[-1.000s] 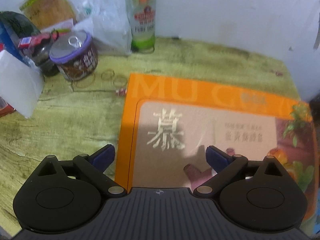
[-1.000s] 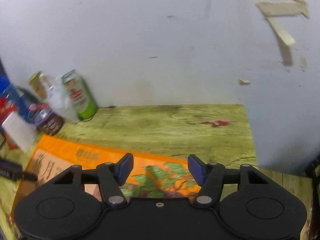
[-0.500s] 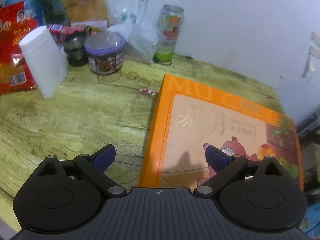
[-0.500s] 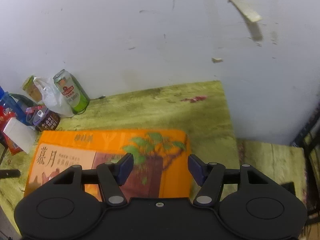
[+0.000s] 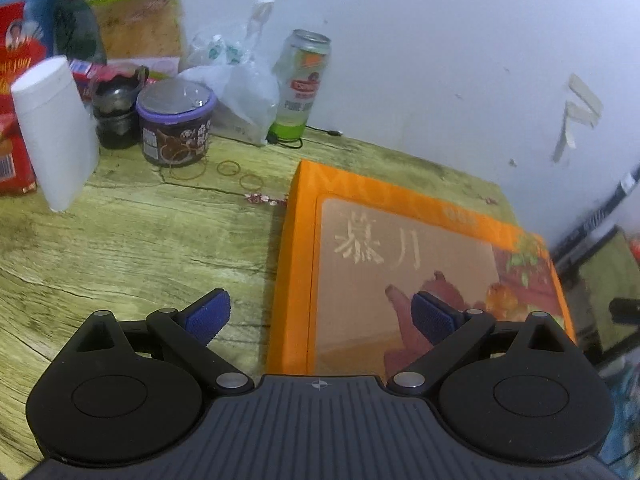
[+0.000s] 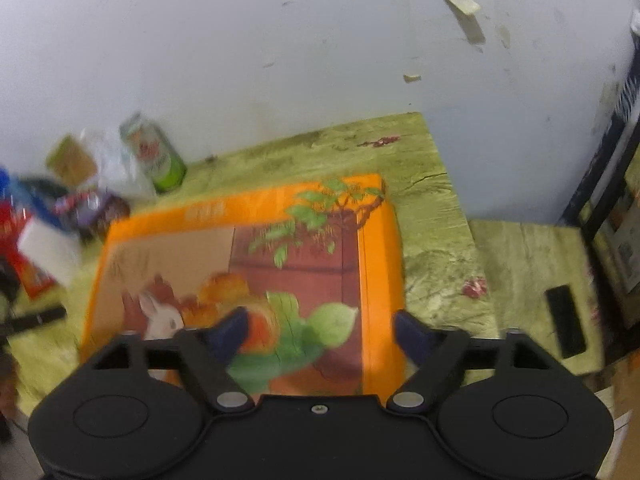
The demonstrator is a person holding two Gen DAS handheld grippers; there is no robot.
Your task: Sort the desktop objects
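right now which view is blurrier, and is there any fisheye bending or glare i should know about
Right wrist view is blurrier: the beer can and clutter at left smear, and the orange gift box print is soft. Left wrist view is sharper: the beer can label and purple-lidded jar read clearly, with slight glare on the jar lid. Both views bow the table edge and darken at the corners.

A flat orange gift box (image 5: 404, 264) with printed lid lies level on the tabletop.
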